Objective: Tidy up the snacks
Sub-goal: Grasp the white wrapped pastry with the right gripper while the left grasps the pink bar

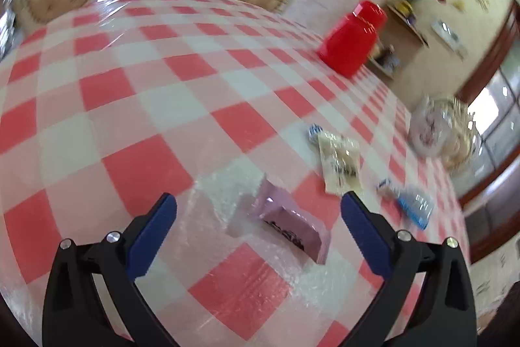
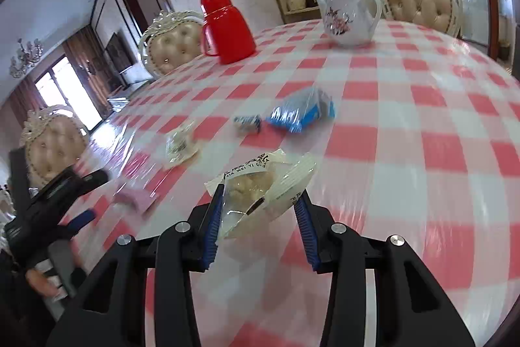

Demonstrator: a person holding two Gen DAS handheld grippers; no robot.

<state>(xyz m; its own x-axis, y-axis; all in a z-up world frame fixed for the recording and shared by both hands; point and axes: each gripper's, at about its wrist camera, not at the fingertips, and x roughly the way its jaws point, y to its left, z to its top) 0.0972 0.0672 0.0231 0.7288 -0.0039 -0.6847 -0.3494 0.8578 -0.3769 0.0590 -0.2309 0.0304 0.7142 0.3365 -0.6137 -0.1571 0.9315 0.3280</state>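
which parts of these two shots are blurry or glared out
Left wrist view: the teapot and blue snack bag at right are motion-smeared; the pink packet between the open left tool is fairly sharp. Right wrist view: the clear snack bag in the right tool is sharp, the pink packet at left smeared, window glare on the tablecloth.
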